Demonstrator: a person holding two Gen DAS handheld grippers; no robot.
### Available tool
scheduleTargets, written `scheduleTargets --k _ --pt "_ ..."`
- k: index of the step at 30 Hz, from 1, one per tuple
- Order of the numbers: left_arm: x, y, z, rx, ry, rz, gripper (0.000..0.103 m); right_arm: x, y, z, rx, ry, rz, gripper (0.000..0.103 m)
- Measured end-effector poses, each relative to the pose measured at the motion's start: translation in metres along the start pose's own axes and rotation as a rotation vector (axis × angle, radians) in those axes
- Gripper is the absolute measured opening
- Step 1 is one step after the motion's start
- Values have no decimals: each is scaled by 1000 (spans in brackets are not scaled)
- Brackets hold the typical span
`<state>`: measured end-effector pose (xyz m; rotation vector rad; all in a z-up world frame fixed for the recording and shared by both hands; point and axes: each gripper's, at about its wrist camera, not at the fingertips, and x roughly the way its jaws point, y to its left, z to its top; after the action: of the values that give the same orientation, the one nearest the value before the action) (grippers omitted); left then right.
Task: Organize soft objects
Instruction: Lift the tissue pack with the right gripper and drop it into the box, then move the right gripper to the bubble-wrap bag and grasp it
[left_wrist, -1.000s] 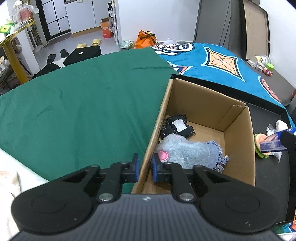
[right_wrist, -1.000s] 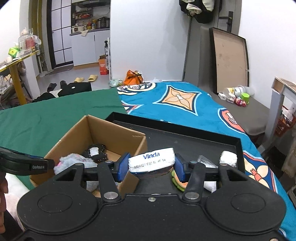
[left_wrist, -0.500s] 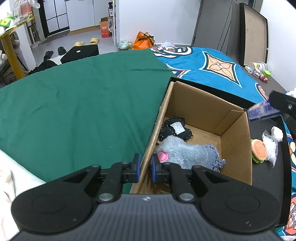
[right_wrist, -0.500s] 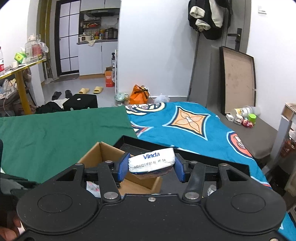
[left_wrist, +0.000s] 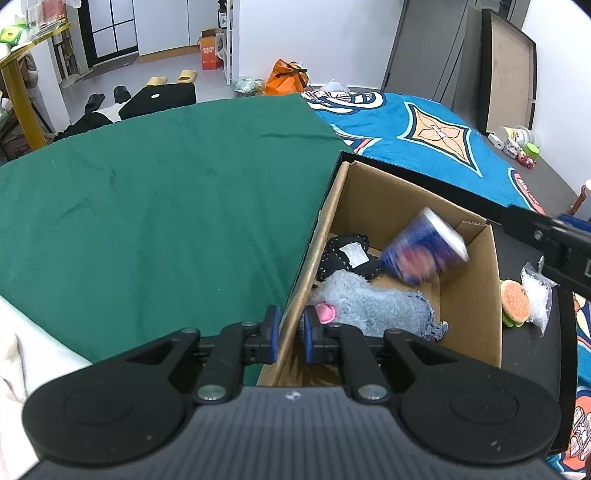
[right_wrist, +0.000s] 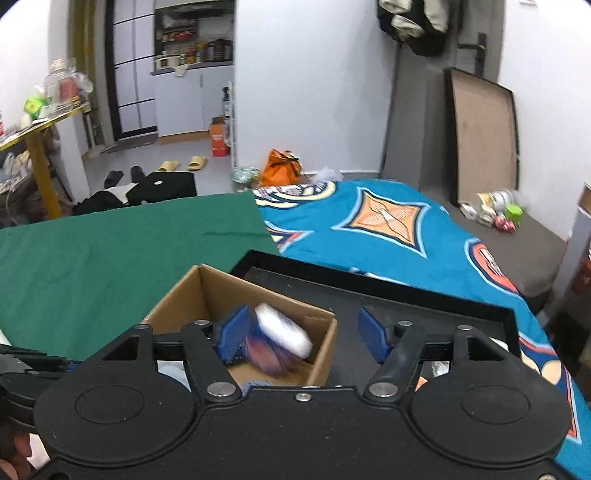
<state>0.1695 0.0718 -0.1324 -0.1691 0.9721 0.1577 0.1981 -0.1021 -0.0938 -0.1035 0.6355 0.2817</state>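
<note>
Tissue pack (left_wrist: 424, 251) — blurred, blue-white, inside cardboard box (left_wrist: 469, 295) on bed; right hand-held gripper (right_wrist: 306, 334) just opened, empty; left hand-held gripper (left_wrist: 290, 334) clamps box wall.

Plush toy (left_wrist: 373, 306) in box (left_wrist: 469, 295) — tray (left_wrist: 528, 354) beneath

Both views are evenly and brightly lit by soft indoor light, with only faint shadows inside the cardboard box (left_wrist: 469, 295) and no harsh glare. The fisheye lenses bend the walls and doorways near the edges and leave dark rounded corners. The tissue pack (left_wrist: 424, 251) is smeared by motion blur in both views, and the right wrist view is slightly soft overall, while the green cloth (left_wrist: 166, 206) looks sharp
</note>
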Motion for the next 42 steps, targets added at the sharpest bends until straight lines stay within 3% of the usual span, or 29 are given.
scheduleTargets --k 12,20,42 --pt "-4 -10 0 26 -6 36 18 -14 -23 -23 22 20 -57 76" --pt "-10 -24 -1 80 -34 55 46 -16 -47 -38 48 42 -64 78" --pt "-3 -53 -4 188 -32 158 51 4 -115 -79 190 59 -71 73"
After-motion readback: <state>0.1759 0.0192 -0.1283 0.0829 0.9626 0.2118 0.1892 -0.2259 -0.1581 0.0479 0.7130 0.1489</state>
